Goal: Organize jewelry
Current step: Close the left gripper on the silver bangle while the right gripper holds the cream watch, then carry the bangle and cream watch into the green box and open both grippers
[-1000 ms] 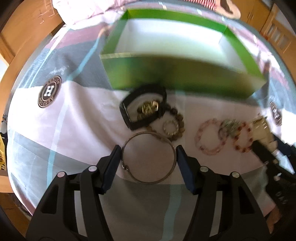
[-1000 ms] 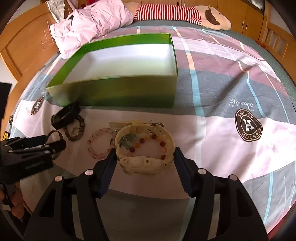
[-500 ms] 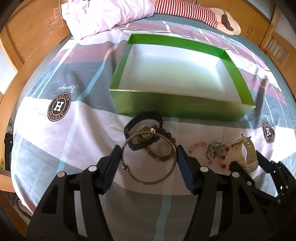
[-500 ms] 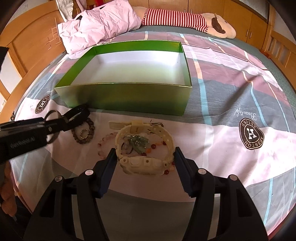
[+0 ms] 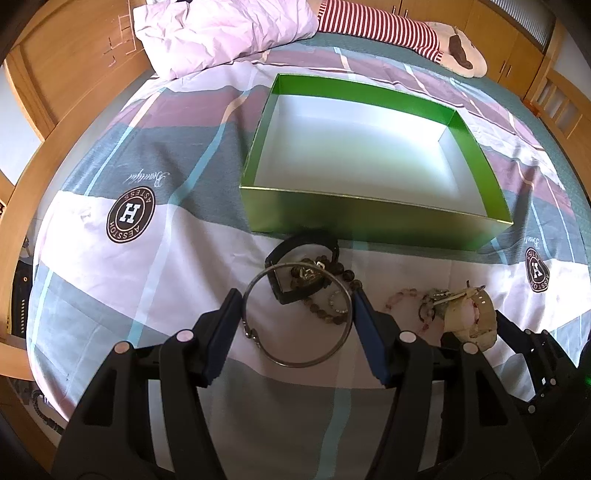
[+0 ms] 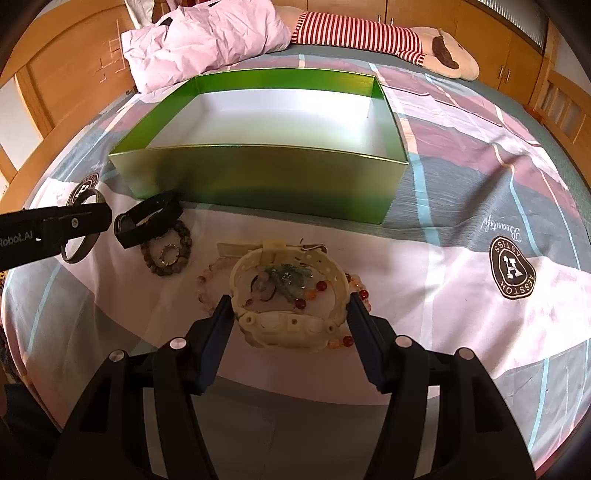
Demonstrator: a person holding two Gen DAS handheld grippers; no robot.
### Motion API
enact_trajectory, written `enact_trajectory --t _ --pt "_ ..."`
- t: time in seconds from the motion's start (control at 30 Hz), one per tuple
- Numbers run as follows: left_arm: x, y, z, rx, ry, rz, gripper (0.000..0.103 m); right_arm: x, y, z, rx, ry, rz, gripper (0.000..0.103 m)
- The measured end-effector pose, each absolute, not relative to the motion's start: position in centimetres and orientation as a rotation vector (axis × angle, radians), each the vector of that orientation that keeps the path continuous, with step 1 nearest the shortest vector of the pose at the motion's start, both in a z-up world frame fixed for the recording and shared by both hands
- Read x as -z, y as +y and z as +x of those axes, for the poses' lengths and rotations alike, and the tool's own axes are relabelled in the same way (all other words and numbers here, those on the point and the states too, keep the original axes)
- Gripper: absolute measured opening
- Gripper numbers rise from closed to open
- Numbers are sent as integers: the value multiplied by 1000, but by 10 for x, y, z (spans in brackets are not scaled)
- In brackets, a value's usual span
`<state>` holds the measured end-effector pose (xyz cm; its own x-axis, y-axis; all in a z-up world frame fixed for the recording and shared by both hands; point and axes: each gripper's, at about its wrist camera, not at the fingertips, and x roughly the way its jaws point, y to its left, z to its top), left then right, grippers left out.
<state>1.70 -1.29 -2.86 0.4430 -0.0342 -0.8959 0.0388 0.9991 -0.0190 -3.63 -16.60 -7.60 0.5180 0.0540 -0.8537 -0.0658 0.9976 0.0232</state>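
My left gripper point(image 5: 298, 301) is shut on a thin metal bangle point(image 5: 306, 363) and holds it in the air over the bed. Under it lie a black strap watch point(image 5: 303, 243) and a brown bead bracelet point(image 5: 325, 314). My right gripper point(image 6: 290, 306) is shut on a cream watch point(image 6: 288, 325), held just above a pink bead bracelet point(image 6: 207, 280), a red bead bracelet point(image 6: 362, 295) and a green charm point(image 6: 291, 277). The empty green box point(image 5: 369, 221) stands open just beyond the jewellery.
The checked bedspread point(image 6: 480, 206) spreads out to the right of the box. A pink pillow point(image 5: 221, 33) and a striped plush toy point(image 6: 369, 33) lie at the head of the bed. Wooden bed rails point(image 5: 40, 155) run along the left side.
My left gripper has risen with the bangle, so the box and the jewellery look smaller and farther away. My right gripper with the cream watch has shifted slightly over the bracelets.
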Motion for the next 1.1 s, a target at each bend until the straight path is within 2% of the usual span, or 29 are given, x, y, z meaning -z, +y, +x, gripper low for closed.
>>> enact_trajectory --t 0.83,1.1 --pt "37 -19 17 41 1132 34 62 75 -166 -38 -73 1022 -18 62" --pt "6 -18 21 40 1020 23 62 34 -175 -39 -57 898 12 62"
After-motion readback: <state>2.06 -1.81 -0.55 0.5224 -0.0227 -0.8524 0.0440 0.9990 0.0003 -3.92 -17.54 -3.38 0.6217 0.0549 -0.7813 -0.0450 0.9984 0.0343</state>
